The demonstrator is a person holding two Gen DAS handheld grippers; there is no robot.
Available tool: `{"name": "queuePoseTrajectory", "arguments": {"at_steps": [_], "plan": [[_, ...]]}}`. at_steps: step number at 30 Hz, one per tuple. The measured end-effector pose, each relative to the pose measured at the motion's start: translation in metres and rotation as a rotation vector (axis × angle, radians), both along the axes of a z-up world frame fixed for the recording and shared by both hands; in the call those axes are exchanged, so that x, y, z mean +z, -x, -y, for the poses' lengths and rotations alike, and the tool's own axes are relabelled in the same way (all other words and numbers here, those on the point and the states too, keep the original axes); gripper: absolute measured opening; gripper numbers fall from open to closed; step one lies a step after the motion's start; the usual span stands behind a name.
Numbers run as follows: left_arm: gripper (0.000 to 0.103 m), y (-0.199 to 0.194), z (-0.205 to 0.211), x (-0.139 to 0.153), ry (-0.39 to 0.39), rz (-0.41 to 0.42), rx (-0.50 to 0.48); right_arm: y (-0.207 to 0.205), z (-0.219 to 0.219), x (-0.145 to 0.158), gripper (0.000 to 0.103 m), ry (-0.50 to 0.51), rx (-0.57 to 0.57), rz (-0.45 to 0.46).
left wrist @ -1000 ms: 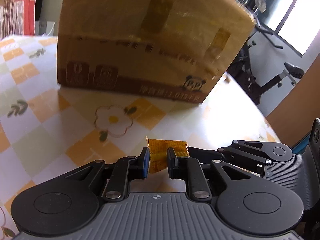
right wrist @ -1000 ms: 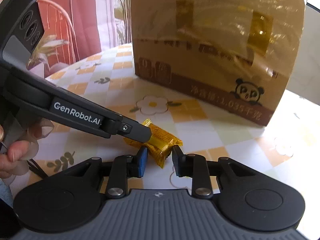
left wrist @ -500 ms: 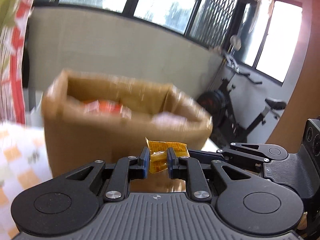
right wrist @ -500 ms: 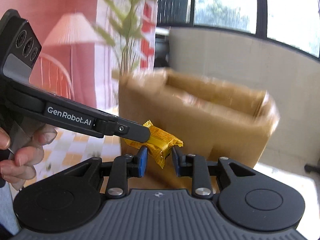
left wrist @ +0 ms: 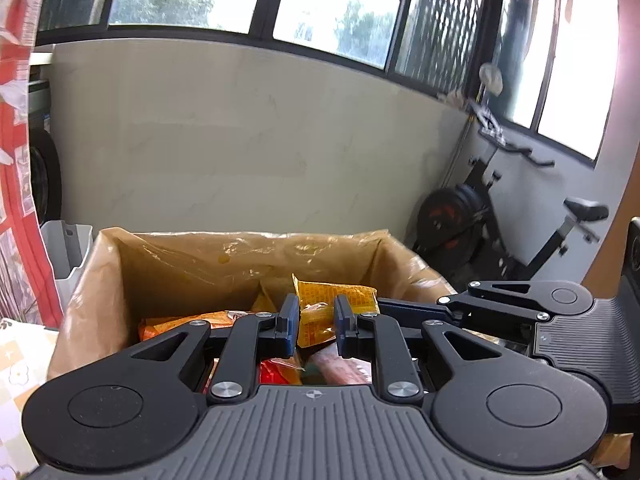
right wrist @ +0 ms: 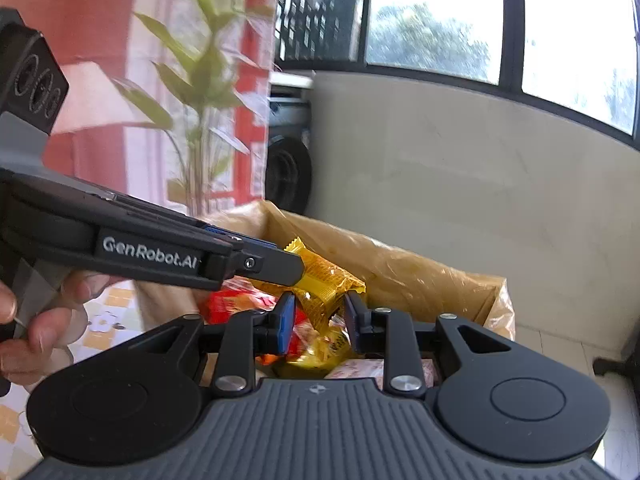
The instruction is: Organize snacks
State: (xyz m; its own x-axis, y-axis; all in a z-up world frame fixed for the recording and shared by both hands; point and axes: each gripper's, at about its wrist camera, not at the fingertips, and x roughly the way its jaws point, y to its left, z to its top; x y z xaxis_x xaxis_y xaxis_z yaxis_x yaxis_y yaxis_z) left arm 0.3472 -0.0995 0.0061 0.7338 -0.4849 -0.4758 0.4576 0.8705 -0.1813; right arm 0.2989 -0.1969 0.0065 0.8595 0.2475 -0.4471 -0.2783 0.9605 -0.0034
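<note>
My left gripper [left wrist: 316, 322] and right gripper [right wrist: 319, 320] both pinched the yellow snack packet [left wrist: 334, 304] from opposite ends. I held it above the open cardboard box [left wrist: 120, 276], over other snacks [right wrist: 240, 306] inside.

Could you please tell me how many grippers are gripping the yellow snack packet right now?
2. The left gripper and the right gripper both have their jaws shut on the yellow snack packet, holding it above the open cardboard box of snacks.
</note>
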Motion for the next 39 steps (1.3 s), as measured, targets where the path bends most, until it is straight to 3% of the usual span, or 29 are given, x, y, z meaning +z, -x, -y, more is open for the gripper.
{"name": "queuePoseTrajectory", "arguments": {"at_steps": [6,8,9,10,12,18,21,24,32,39], "plan": [[0.021,-0.012,0.008,-0.01,-0.024,-0.05,0.024,-0.012,0.012,-0.013,0.034,-0.008,-0.099,-0.082],[0.038,-0.009,-0.001,-0.014,-0.046,-0.044,0.044,-0.008,0.018,-0.013,0.034,-0.003,-0.128,-0.084],[0.055,-0.007,-0.003,-0.013,-0.045,-0.036,0.06,-0.007,0.022,-0.013,0.035,-0.01,-0.135,-0.085],[0.067,-0.006,-0.007,-0.01,-0.039,-0.024,0.075,-0.005,0.027,-0.012,0.041,-0.019,-0.146,-0.085],[0.07,-0.001,-0.012,-0.005,-0.03,-0.004,0.1,0.0,0.036,-0.012,0.059,-0.053,-0.174,-0.086],[0.083,0.023,-0.017,0.018,-0.092,0.07,0.146,0.025,0.052,-0.002,0.085,-0.162,-0.239,-0.077],[0.086,0.039,-0.019,0.03,-0.11,0.098,0.147,0.043,0.058,0.007,0.093,-0.236,-0.271,-0.065],[0.088,0.058,-0.022,0.042,-0.13,0.12,0.153,0.059,0.058,0.016,0.095,-0.257,-0.297,-0.06],[0.094,0.118,-0.03,0.062,-0.192,0.217,0.221,0.105,0.045,0.041,0.101,-0.25,-0.34,-0.047],[0.095,0.177,-0.052,0.08,-0.196,0.248,0.279,0.152,0.026,0.055,0.102,-0.213,-0.38,-0.014]]}}
